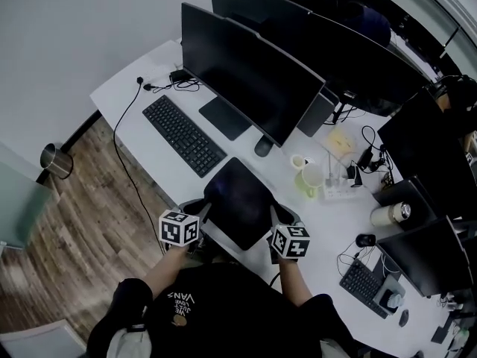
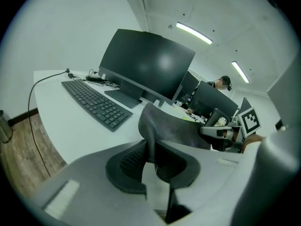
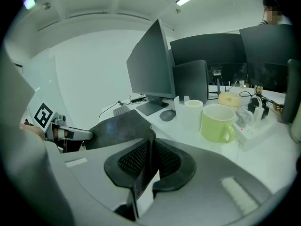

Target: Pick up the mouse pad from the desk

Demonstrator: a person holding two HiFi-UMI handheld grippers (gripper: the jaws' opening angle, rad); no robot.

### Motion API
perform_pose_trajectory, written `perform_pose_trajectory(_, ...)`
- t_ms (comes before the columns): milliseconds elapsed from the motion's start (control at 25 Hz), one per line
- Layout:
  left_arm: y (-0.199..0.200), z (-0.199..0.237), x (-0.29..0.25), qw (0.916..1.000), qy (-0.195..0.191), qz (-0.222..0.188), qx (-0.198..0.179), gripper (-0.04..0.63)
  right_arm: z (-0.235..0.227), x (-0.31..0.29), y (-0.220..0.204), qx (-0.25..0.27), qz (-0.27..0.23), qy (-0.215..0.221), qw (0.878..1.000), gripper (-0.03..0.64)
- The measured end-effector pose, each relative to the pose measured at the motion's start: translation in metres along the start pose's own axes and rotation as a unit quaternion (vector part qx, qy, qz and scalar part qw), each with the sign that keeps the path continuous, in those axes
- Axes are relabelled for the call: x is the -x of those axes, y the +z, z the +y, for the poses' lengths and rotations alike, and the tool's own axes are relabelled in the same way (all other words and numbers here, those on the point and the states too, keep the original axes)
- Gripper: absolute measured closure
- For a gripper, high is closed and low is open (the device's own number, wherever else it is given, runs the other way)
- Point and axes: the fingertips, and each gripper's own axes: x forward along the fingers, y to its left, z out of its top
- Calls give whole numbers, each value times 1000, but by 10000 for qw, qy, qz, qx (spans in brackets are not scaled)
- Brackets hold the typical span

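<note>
Black mouse pad point(image 1: 238, 197) clamped between jaws of left gripper point(image 1: 202, 210), right gripper point(image 1: 278, 218).

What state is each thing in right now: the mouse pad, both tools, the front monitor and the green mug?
mouse pad: pinched at both near corners, near edge raised and curled.
left tool: shut on the mouse pad.
right tool: shut on the mouse pad.
front monitor: screen dark.
green mug: upright on the desk.

left tool point(image 1: 204, 208) and right tool point(image 1: 278, 215) angle downward side by side, jaws clamped on the mouse pad point(image 1: 238, 192).
</note>
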Motion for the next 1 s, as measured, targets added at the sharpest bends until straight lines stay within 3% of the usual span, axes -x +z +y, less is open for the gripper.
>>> perform_pose_trajectory(680, 31, -41, 70, 9917, 53, -1287, -51, 537, 27, 59, 50, 159, -941, 651, 9933, 572)
perform_pose_trajectory(1000, 36, -58, 100, 9857, 132, -1678, -114, 538, 40, 87, 65, 235, -1296, 936, 9869, 573)
